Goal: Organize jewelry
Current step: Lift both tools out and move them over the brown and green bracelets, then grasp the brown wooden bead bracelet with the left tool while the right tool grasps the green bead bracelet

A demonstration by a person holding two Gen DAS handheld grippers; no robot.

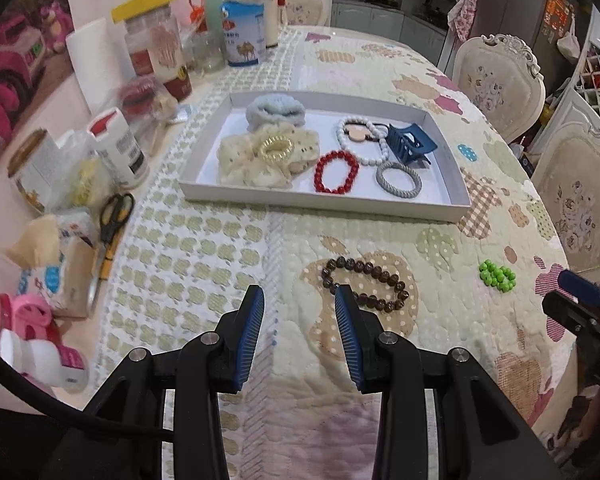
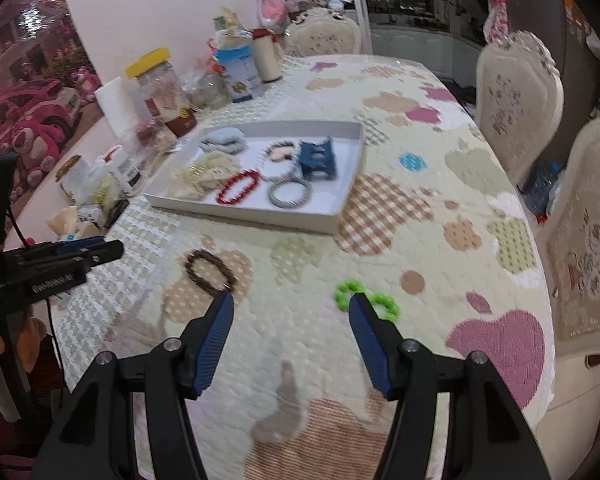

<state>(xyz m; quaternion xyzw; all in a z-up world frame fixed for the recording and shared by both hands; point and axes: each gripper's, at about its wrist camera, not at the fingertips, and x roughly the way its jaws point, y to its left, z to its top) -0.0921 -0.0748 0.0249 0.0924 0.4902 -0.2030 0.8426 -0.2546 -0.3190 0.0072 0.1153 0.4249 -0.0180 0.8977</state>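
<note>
— While both of your grippers stand open and empty, where do the last pieces lie?

— Two are left on the quilted cloth, short of the white tray (image 1: 456, 210). The brown bead bracelet (image 1: 366, 284) lies just ahead of your left gripper (image 1: 300, 304), a little to its right. The green bead bracelet (image 2: 366, 298) lies right at the tip of the right-hand finger of your right gripper (image 2: 290, 310) — whether it touches, I cannot tell through the blur.

— How will they handle?

— Light, I'd judge, and limp: beads on a cord, so each loop should sag and swing from wherever you pinch it. The beads are round and hard, likely to roll off the pads if you catch only one.

— So where do I take hold?

— Across one side of the loop, pads straddling the strand — not across the whole ring. The tray already holds the red bracelet (image 1: 336, 172), white bracelet (image 1: 364, 140), grey ring (image 1: 398, 180), blue claw clip (image 1: 410, 144) and scrunchies; the bare floor at its near right corner looks the easiest spot.
</note>
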